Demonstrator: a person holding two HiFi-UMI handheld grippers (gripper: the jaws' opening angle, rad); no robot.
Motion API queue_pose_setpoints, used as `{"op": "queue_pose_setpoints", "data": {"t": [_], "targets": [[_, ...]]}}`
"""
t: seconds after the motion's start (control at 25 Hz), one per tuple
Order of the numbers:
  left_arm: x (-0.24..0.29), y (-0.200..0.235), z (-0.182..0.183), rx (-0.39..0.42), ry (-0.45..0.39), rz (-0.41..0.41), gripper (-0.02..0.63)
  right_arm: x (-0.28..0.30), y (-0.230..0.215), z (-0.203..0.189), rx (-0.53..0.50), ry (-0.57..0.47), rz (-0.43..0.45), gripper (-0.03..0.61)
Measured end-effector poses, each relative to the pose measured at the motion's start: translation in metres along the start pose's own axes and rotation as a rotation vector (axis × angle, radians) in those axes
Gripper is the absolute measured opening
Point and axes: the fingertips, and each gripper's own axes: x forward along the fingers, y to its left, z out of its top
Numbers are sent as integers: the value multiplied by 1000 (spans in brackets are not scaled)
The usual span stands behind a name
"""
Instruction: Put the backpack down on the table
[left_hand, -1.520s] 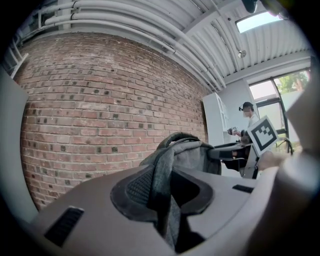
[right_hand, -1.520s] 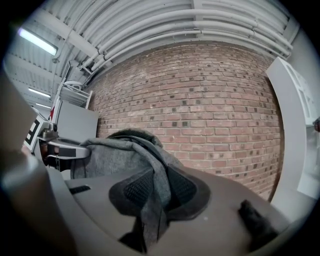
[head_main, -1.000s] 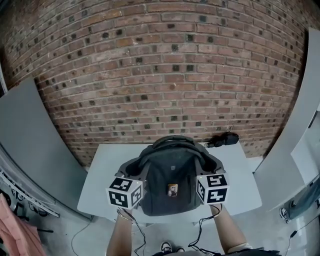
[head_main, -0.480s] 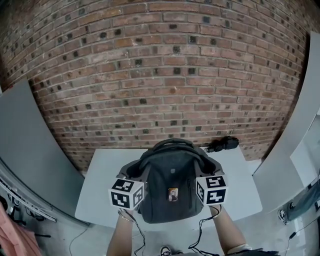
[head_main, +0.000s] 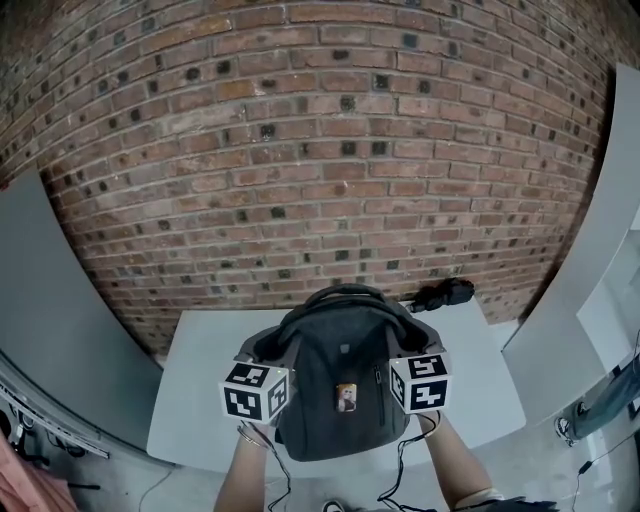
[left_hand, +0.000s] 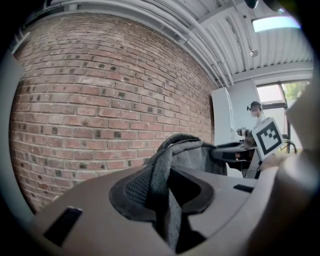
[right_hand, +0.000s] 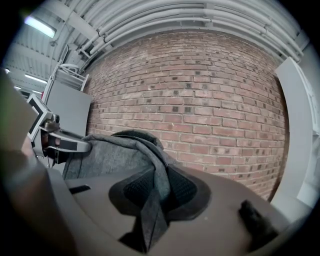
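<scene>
Brick wall (head_main: 330, 150): red-brown, filling the far side of the room.
Grey panels (head_main: 45, 300): plain, one at each side of the wall.
Tabletop (head_main: 200, 400): pale grey, rectangular, standing before the wall.
Backpack (head_main: 340, 370): dark grey, upright, front pocket toward me, over the near half of the Tabletop. I cannot tell whether its base rests there.
My left gripper (left_hand: 165, 197): jaws pinched on the Backpack's left side fabric.
My right gripper (right_hand: 152, 195): jaws clamped on its right side fabric.
Small black object (head_main: 446, 293): lying at the far right corner of the Tabletop, apart from the Backpack.
</scene>
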Motion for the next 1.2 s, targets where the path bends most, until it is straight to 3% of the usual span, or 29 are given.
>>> {"op": "queue_pose_setpoints", "data": {"t": [1.2], "targets": [[85,54,-25,-14,47,17,110,98,-15,-27,-45,82,54,86]]}}
